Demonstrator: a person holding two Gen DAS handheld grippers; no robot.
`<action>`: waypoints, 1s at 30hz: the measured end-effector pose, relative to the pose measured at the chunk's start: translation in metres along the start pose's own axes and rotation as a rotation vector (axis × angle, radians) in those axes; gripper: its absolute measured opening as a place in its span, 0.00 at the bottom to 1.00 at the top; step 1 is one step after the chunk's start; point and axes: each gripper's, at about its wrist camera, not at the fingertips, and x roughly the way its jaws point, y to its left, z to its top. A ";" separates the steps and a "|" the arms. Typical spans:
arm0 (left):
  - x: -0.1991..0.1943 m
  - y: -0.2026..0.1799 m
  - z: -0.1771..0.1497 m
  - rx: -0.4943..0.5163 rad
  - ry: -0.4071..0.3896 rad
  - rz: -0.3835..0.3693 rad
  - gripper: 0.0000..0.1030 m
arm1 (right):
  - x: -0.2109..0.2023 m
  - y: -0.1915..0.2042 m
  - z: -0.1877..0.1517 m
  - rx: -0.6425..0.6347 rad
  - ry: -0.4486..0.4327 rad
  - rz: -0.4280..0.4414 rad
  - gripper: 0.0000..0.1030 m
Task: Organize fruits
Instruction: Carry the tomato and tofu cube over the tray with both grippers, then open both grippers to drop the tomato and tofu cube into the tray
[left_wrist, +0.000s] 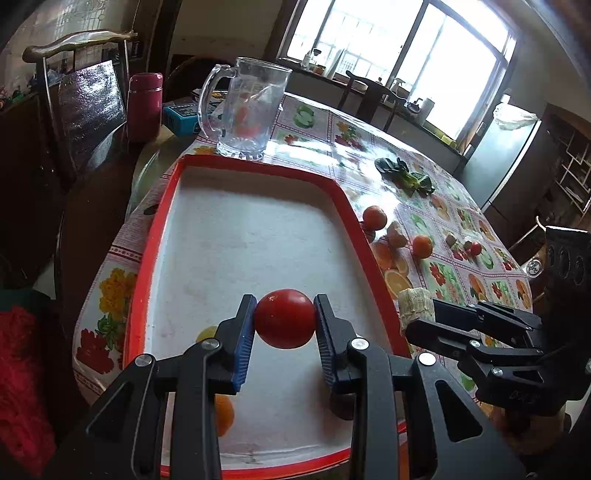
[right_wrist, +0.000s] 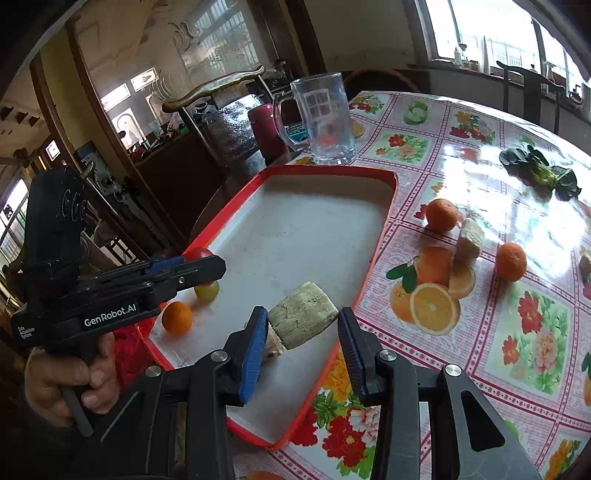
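Landmark: rectangular red-rimmed tray with white floor (left_wrist: 147, 258) on the round table under a glossy fruit-and-flower print cloth (right_wrist: 517, 332).

Left gripper (left_wrist: 285, 325): jaws narrow, blue ribbed pads clamped on a round red tomato (left_wrist: 285, 319), held above the tray's near end; a hand (right_wrist: 62, 376) grips its black handle.

Right gripper (right_wrist: 303, 325): jaws moderately narrow, clamped on a pale beige, rough-skinned chunk of fruit (right_wrist: 303, 319), held over the tray's near right rim.

In the tray, near-left corner: one small orange mandarin (right_wrist: 177, 317); a small yellow-green round fruit (right_wrist: 207, 290) just beyond it, under the left gripper.

Right of the tray, on the cloth: two orange mandarins (right_wrist: 441, 215) and (right_wrist: 511, 261); a second pale chunk (right_wrist: 469, 238) between them.

Far right of the tray: dark green leafy bunch (right_wrist: 543, 173).

Beyond the tray's far rim: clear glass handled mug (right_wrist: 325, 122), upright; a magenta cylindrical flask (left_wrist: 144, 107) left of the mug.
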 end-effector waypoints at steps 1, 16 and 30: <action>0.001 0.004 0.002 -0.006 0.001 0.003 0.28 | 0.005 0.002 0.003 -0.008 0.005 0.000 0.39; 0.037 0.042 0.012 -0.067 0.118 0.096 0.28 | 0.068 0.012 0.021 -0.080 0.113 -0.011 0.39; 0.029 0.035 0.011 -0.073 0.102 0.139 0.47 | 0.040 0.008 0.011 -0.061 0.054 0.012 0.47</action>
